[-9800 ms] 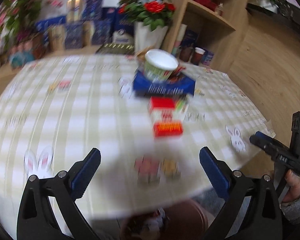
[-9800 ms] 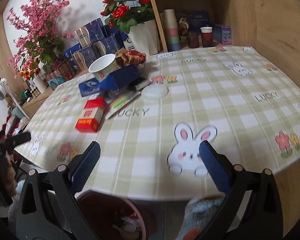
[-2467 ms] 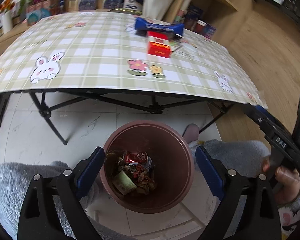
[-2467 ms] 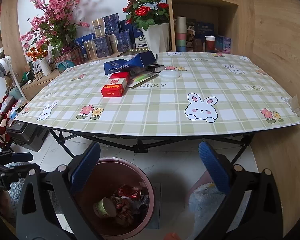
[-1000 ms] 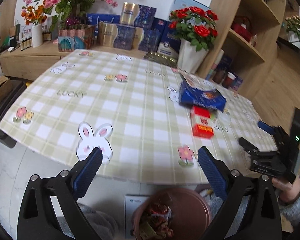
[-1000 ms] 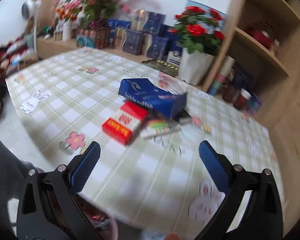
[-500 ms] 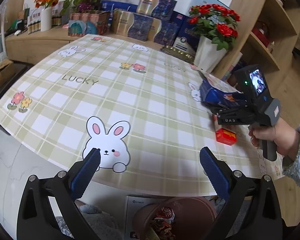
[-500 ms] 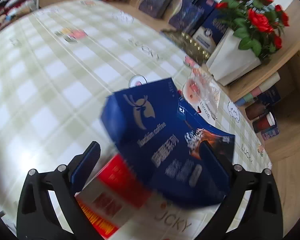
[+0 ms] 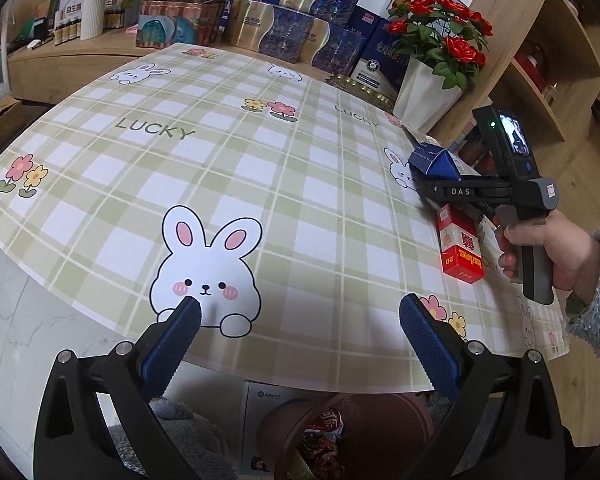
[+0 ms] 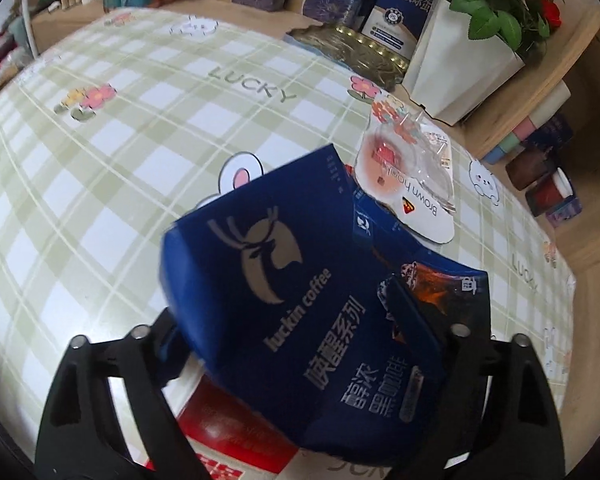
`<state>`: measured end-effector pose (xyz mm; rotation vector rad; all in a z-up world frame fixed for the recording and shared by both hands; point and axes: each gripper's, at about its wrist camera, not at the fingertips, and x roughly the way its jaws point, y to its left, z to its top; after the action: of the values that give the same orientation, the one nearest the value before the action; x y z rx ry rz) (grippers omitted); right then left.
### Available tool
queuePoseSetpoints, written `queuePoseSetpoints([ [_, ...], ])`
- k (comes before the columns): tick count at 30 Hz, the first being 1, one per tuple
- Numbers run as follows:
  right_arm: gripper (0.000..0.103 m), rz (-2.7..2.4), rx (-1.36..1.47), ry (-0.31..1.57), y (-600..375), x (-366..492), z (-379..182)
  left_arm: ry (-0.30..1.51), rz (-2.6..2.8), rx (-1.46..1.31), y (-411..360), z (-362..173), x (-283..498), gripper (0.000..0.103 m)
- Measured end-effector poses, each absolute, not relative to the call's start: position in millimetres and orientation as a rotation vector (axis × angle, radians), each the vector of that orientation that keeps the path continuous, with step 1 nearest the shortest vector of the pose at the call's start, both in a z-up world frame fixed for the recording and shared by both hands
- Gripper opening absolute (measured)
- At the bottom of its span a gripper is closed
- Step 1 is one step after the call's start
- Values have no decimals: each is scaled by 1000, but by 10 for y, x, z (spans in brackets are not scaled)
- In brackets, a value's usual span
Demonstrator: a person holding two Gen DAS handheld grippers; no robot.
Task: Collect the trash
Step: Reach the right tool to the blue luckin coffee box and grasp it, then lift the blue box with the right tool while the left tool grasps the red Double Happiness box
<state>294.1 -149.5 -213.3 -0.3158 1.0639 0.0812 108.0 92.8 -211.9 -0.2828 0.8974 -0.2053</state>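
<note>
A blue coffee box point(image 10: 300, 280) lies tilted on a red carton point(image 10: 228, 436) at the right side of the checked table point(image 9: 220, 160). My right gripper point(image 10: 282, 308) straddles the box and its jaws are closing, with both pads against the box's sides. The left wrist view shows that gripper point(image 9: 420, 184) in a person's hand point(image 9: 552, 248), with the blue box point(image 9: 436, 164) at its tips and the red carton point(image 9: 460, 248) just below. My left gripper point(image 9: 300, 308) hangs open and holds nothing, over the table's near edge. Under that edge stands a brown bin point(image 9: 396, 404) with wrappers in it.
A clear plastic blister pack point(image 10: 408, 176) lies just behind the blue box. A white pot of red roses point(image 9: 428, 96), gift boxes and a wooden shelf unit line the far side. A grey furry rug shows below the table edge.
The right gripper has come down around the blue box and its fingers have drawn in against it. The left gripper has sunk slightly toward the table's near edge.
</note>
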Motion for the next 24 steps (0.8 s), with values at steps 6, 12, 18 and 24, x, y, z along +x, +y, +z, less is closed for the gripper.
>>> queuePoseSetpoints([
  [6, 64, 164, -84, 980, -1856, 2761, -1722, 888, -227, -266, 836, -2067, 1060, 97],
  [12, 43, 174, 267, 804, -2599, 2391, -1265, 891, -263, -220, 636, -2024, 1093, 97],
  [18, 30, 103, 454, 750, -3224, 2038, -1354, 896, -313, -146, 306, -1946, 1228, 97],
  [24, 29, 68, 464, 734, -3449, 1892, -1550, 894, -382, -69, -141, -1817, 1416, 97],
])
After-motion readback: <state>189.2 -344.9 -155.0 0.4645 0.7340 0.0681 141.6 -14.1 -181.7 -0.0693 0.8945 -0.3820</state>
